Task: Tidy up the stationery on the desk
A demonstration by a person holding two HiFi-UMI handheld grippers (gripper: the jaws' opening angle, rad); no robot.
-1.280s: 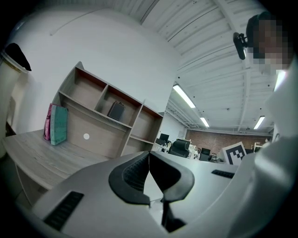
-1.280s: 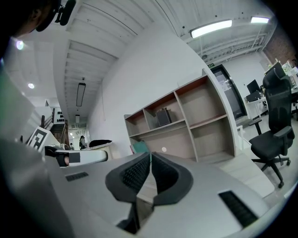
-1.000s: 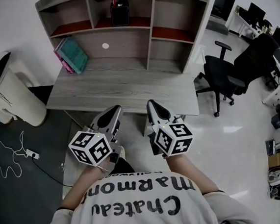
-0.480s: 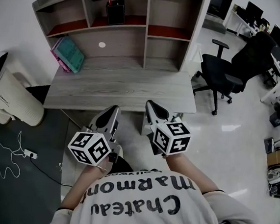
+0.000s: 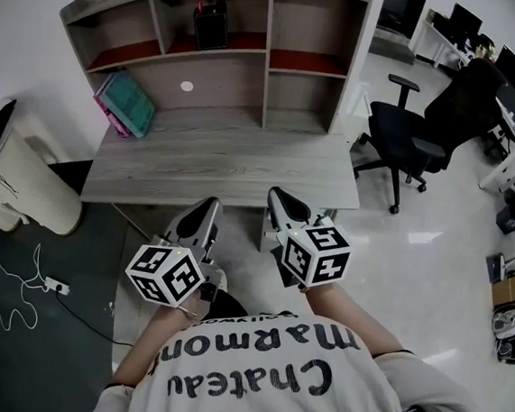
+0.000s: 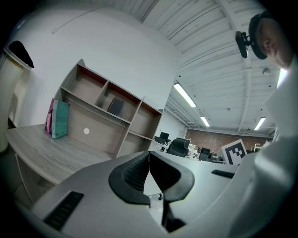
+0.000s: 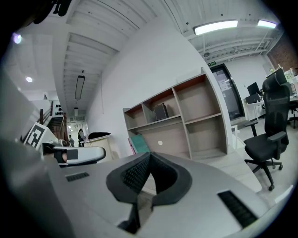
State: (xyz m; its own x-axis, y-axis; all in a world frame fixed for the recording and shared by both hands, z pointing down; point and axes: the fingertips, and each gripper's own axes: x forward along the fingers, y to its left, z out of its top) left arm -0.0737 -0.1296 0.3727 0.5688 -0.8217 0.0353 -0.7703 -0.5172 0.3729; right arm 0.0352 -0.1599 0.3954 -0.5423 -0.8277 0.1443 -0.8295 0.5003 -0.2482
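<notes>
In the head view the person's hands were hidden beneath the marker cubes. The dark box on the upper shelf was too small for its contents to be made out, and how many volumes made up the teal and pink books could not be told. Those books stood at the back left of the desk, beside the left upright of the shelf unit. They were well apart from both grippers, which were held side by side just off the desk's near edge and pointed toward it. The left gripper had its jaws pressed together tip to tip, with nothing between them. The right gripper was likewise closed and empty. Neither touched the desk or anything on it.
</notes>
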